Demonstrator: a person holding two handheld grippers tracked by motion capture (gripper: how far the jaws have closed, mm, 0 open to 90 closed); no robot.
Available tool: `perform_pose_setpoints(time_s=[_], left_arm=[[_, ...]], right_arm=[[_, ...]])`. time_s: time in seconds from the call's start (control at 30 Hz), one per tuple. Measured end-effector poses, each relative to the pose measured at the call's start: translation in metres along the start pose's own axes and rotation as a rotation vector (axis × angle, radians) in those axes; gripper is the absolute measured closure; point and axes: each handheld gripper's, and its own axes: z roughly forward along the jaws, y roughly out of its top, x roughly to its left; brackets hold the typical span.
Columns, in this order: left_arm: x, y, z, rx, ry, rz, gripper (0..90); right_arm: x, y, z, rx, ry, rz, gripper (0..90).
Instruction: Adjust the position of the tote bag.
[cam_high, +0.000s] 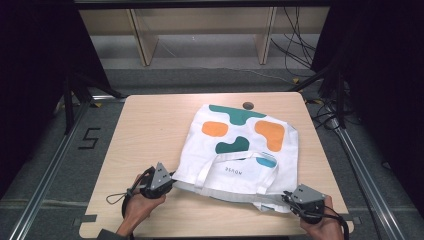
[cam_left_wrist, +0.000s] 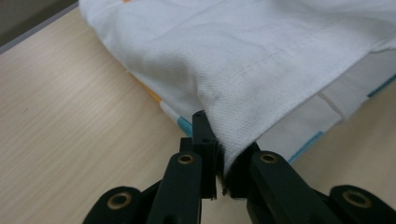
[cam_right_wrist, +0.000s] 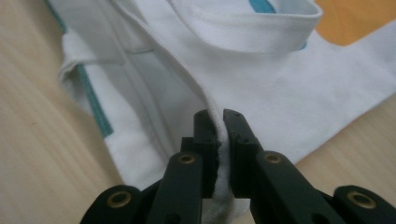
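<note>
A white tote bag (cam_high: 240, 150) with green, orange and blue patches lies flat on the wooden table (cam_high: 145, 135), its handles folded over the near end. My left gripper (cam_high: 170, 181) is shut on the bag's near left corner; the white cloth (cam_left_wrist: 243, 79) is pinched between the jaws (cam_left_wrist: 219, 154). At the bag's near right corner my right gripper (cam_high: 287, 199) is shut on the hem, a fold of cloth (cam_right_wrist: 261, 79) caught between its jaws (cam_right_wrist: 220, 135). A hand holds each gripper at the table's front edge.
A small dark round hole (cam_high: 248, 105) sits in the table just beyond the bag. Bare tabletop lies left of the bag. Wooden shelving legs (cam_high: 145, 45) and cables (cam_high: 300, 45) stand on the floor behind the table.
</note>
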Motion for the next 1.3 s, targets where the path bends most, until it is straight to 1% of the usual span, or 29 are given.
perform_pose_setpoints(time_s=[0.07, 0.1, 0.13, 0.17, 0.2, 0.23, 0.3, 0.33, 0.37, 0.43, 0.5, 0.6, 0.67, 0.7, 0.77, 0.8, 0.83, 0.9, 0.93, 0.97, 1.0, 1.03, 1.1, 1.13, 1.17, 1.2, 1.23, 1.27, 1.3], left_arm=[[-0.005, -0.002, -0.005, 0.003, 0.001, 0.005, 84.9], [-0.014, -0.005, -0.014, 0.000, -0.013, 0.012, 84.8], [-0.017, -0.007, -0.018, -0.004, -0.002, 0.013, 84.7], [-0.020, -0.010, -0.024, -0.005, -0.026, 0.016, 84.5], [-0.020, -0.010, -0.024, -0.005, -0.026, 0.016, 84.4], [-0.026, -0.014, -0.035, -0.004, -0.037, 0.006, 84.4], [-0.028, -0.017, -0.040, -0.015, -0.037, -0.005, 84.0], [-0.029, -0.019, -0.043, -0.013, -0.037, -0.004, 83.4], [-0.032, -0.021, -0.043, -0.021, -0.027, -0.032, 82.2], [-0.032, -0.022, -0.042, -0.019, -0.019, -0.032, 75.1], [-0.032, -0.020, -0.037, 0.022, 0.001, -0.009, 68.6], [-0.033, -0.020, -0.031, 0.037, 0.013, 0.012, 55.4], [-0.033, -0.019, -0.026, 0.073, 0.017, 0.058, 53.3], [-0.033, -0.018, -0.024, 0.073, 0.020, 0.060, 53.8], [-0.032, -0.016, -0.021, 0.062, 0.022, 0.038, 54.3], [-0.030, -0.015, -0.023, 0.075, 0.016, 0.052, 57.0], [-0.030, -0.015, -0.022, 0.058, 0.014, 0.026, 57.8], [-0.026, -0.013, -0.021, 0.046, 0.018, 0.017, 66.2], [-0.026, -0.013, -0.021, 0.046, 0.018, 0.017, 69.7], [-0.024, -0.011, -0.022, 0.069, 0.011, 0.035, 69.7], [-0.024, -0.010, -0.021, 0.049, 0.012, 0.015, 78.0], [-0.023, -0.008, -0.020, 0.041, 0.019, 0.010, 80.8], [-0.020, -0.006, -0.021, 0.020, 0.013, -0.009, 82.8], [-0.019, -0.005, -0.021, 0.008, 0.015, 0.010, 84.6], [-0.019, -0.005, -0.021, 0.008, 0.015, 0.010, 85.0], [-0.020, -0.006, -0.022, 0.018, 0.015, -0.010, 85.1], [-0.022, -0.006, -0.023, 0.003, 0.003, -0.032, 85.3], [-0.020, -0.005, -0.025, -0.009, 0.007, -0.012, 85.4], [-0.021, -0.004, -0.027, 0.006, -0.003, -0.029, 85.4]], right_arm=[[-0.001, 0.000, 0.001, 0.001, -0.004, 0.010, 85.1], [-0.005, 0.003, 0.003, -0.006, -0.003, 0.000, 85.2], [-0.006, 0.005, 0.004, -0.012, -0.007, -0.015, 85.2], [-0.006, 0.005, 0.004, -0.013, -0.008, -0.013, 85.2], [-0.005, 0.007, 0.003, -0.021, -0.010, -0.005, 85.1], [-0.005, 0.007, 0.002, -0.034, 0.004, -0.018, 85.0], [-0.004, 0.008, -0.001, -0.057, 0.027, -0.005, 83.8], [-0.003, 0.008, -0.001, -0.068, 0.028, -0.016, 81.2], [-0.003, 0.007, 0.000, -0.058, 0.033, -0.010, 75.4], [-0.002, 0.005, 0.005, -0.036, 0.013, 0.016, 67.2], [-0.003, 0.000, 0.011, 0.015, -0.006, 0.027, 61.3], [-0.006, -0.003, 0.014, 0.031, -0.001, 0.039, 60.8], [-0.008, -0.003, 0.015, 0.027, 0.002, 0.049, 65.4], [-0.009, -0.002, 0.014, 0.028, 0.030, 0.058, 73.8], [-0.011, -0.001, 0.014, 0.008, 0.033, 0.042, 76.5], [-0.010, 0.000, 0.011, 0.006, 0.041, 0.074, 78.2], [-0.013, 0.001, 0.011, -0.014, 0.033, 0.048, 79.2], [-0.019, 0.005, 0.006, -0.070, 0.036, 0.094, 81.6], [-0.019, 0.005, 0.006, -0.070, 0.036, 0.094, 81.6], [-0.020, 0.007, 0.005, -0.082, 0.041, 0.105, 82.1], [-0.022, 0.011, 0.004, -0.105, 0.036, 0.116, 83.2], [-0.023, 0.011, 0.004, -0.113, 0.036, 0.114, 83.3], [-0.023, 0.012, 0.004, -0.115, 0.037, 0.119, 83.3], [-0.024, 0.011, 0.004, -0.125, 0.042, 0.136, 83.4], [-0.024, 0.011, 0.004, -0.125, 0.042, 0.136, 83.4], [-0.024, 0.011, 0.003, -0.131, 0.044, 0.143, 83.4], [-0.025, 0.011, 0.002, -0.135, 0.042, 0.131, 83.3], [-0.026, 0.011, 0.001, -0.139, 0.042, 0.134, 83.3], [-0.024, 0.011, -0.001, -0.139, 0.044, 0.157, 83.3]])
